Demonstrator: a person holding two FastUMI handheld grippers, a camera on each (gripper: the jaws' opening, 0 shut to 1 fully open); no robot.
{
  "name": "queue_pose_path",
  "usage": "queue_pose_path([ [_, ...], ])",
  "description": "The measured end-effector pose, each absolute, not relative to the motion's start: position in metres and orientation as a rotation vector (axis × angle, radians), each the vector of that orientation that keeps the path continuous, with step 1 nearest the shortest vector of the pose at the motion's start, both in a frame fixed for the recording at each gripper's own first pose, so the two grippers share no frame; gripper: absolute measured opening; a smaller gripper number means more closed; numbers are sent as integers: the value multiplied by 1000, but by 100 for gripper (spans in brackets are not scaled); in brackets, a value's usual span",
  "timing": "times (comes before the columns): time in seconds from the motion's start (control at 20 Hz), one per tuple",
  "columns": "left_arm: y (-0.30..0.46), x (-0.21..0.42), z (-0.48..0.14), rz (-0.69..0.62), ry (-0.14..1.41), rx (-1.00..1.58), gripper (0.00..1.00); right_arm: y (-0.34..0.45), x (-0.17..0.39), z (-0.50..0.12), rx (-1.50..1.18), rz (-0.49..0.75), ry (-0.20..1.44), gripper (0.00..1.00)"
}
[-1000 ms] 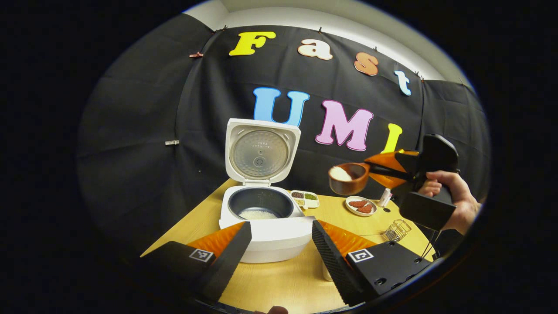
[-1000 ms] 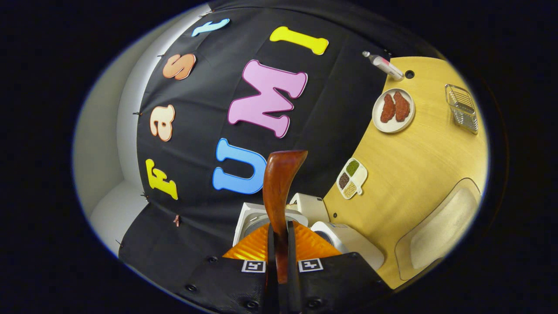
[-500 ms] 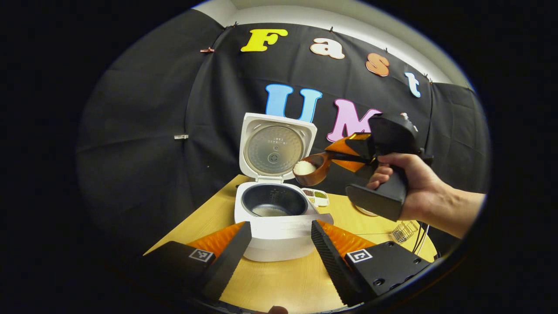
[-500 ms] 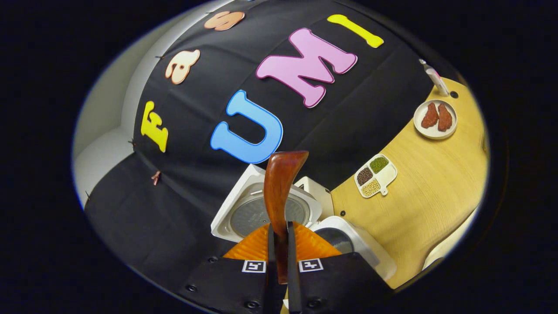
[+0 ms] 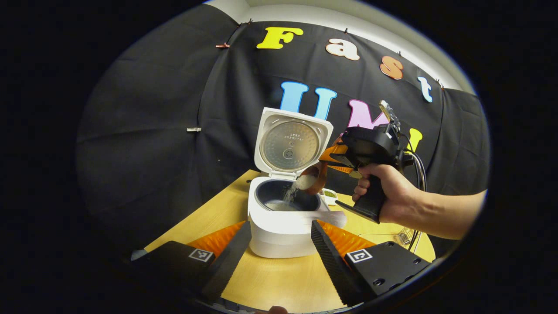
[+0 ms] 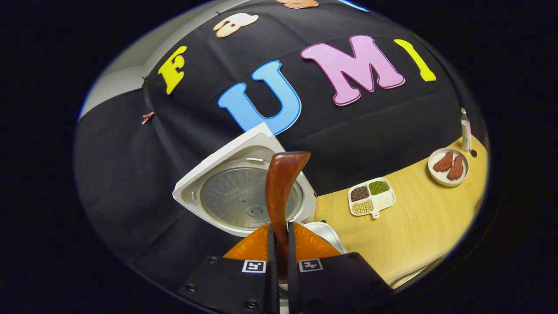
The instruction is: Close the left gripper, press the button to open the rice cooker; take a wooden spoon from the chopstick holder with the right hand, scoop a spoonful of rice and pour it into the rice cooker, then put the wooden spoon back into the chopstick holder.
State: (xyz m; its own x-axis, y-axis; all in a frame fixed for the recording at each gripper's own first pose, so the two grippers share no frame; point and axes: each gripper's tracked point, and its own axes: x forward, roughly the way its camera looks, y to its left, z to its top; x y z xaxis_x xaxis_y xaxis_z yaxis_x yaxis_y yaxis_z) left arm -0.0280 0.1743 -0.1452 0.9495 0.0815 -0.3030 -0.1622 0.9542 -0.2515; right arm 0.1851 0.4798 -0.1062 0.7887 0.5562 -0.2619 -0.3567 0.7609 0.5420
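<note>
The white rice cooker (image 5: 283,226) stands open on the wooden table, its lid (image 5: 291,145) upright. Above the dark inner pot, the wooden spoon (image 5: 314,179) is tipped and white rice (image 5: 291,192) streams from it into the pot, where some rice lies. A hand holds my right gripper (image 5: 338,158), which is shut on the spoon's handle. In the right gripper view the spoon handle (image 6: 281,187) rises from between the pressed fingers of the right gripper (image 6: 279,237), with the cooker lid (image 6: 235,196) behind it. My left gripper (image 5: 279,257) stands open in front of the cooker, touching nothing.
A divided dish of beans (image 6: 371,196), a plate with red pieces (image 6: 449,162) and a small bottle (image 6: 465,131) sit toward the table's back right. A wire holder (image 5: 403,237) stands below the forearm, near the table's right edge.
The right gripper has carried the spoon left over the pot and rolled it, so the rice now pours out. The left gripper has drifted slightly left, staying open.
</note>
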Motion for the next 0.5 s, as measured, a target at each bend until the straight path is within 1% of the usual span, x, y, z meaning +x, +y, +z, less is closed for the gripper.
queue_pose_path([
  [0.2, 172, -28, -144, 122, 287, -268, 96, 496, 189, -111, 305, 560, 379, 12],
  [0.5, 170, -27, -146, 109, 293, -282, 95, 529, 175, -98, 6, 702, 248, 12],
])
